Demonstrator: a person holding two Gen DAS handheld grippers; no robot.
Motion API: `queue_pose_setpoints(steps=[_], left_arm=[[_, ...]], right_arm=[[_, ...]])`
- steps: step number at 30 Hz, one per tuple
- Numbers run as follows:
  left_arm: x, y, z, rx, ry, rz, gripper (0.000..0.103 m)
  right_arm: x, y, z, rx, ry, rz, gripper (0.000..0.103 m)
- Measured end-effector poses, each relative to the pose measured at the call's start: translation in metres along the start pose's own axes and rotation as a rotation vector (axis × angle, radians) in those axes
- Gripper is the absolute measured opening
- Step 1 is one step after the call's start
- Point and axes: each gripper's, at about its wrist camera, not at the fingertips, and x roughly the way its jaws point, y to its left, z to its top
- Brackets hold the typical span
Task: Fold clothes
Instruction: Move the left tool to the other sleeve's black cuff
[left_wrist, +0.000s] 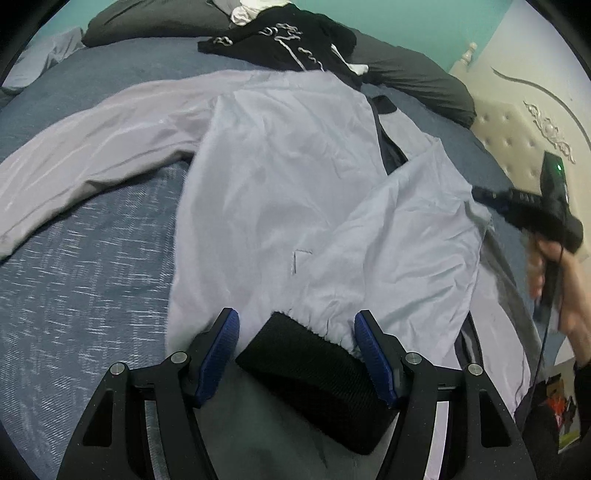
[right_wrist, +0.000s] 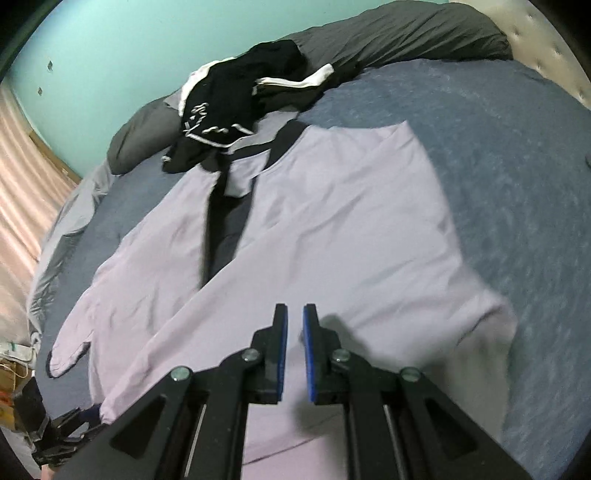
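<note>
A light grey jacket (left_wrist: 277, 166) lies spread out on the blue bed cover (left_wrist: 74, 295), front up, with its dark zip line (right_wrist: 218, 229) open down the middle. One sleeve (left_wrist: 406, 240) is folded across the body. Its black ribbed cuff (left_wrist: 314, 376) lies between the wide-apart blue pads of my left gripper (left_wrist: 297, 332), which is open around it. The other sleeve (left_wrist: 74, 158) stretches out to the left. My right gripper (right_wrist: 294, 321) hovers over the jacket (right_wrist: 351, 221), pads almost together with nothing between them. A hand holds the right gripper (left_wrist: 532, 210) at the jacket's right edge.
A pile of black clothes with white trim (left_wrist: 280, 40) (right_wrist: 229, 107) sits beyond the jacket's collar. Dark grey pillows (left_wrist: 417, 81) (right_wrist: 406, 33) line the far side. A cream tufted headboard (left_wrist: 517, 140) stands at the right. Bare blue cover (right_wrist: 517, 184) lies beside the jacket.
</note>
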Motion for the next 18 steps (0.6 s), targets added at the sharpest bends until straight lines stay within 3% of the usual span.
queue_pose_setpoints(steps=[9, 18], left_arm=[[-0.032, 0.007, 0.008, -0.019, -0.029, 0.055, 0.069], [-0.056, 0.029, 0.011, -0.003, -0.008, 0.193, 0.069]], right_arm=[[-0.027, 0.037, -0.038, 0.033, -0.049, 0.074, 0.013], [-0.032, 0.061, -0.072, 0.024, -0.056, 0.128, 0.015]])
